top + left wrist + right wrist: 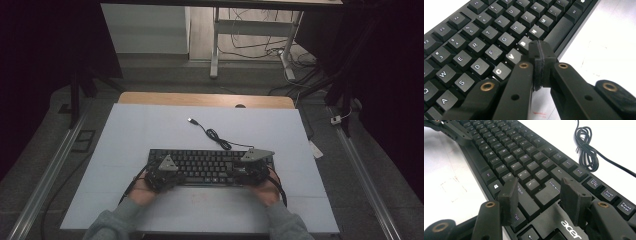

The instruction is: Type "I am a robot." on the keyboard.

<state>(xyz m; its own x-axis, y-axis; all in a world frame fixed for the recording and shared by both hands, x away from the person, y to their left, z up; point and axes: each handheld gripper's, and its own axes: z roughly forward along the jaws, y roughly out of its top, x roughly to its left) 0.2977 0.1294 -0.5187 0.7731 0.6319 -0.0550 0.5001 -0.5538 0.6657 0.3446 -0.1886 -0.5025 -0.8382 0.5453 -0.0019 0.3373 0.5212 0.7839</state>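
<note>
black keyboard (207, 166) spans both claws, white tabletop (150, 130) open beyond.

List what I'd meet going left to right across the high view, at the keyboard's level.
Bare white mat → left tongs, shut, at the keyboard's left end → keyboard → right tongs, open, at its right end → bare mat again.

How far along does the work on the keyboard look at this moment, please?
Done: the keyboard lies flat on the white mat, its cable unplugged behind it. In hand: the left gripper, jaws shut, hovers near the B key; the right gripper, jaws open, hangs over the Shift and Enter keys. Left: any lift or move; neither gripper grips the keyboard.
</note>
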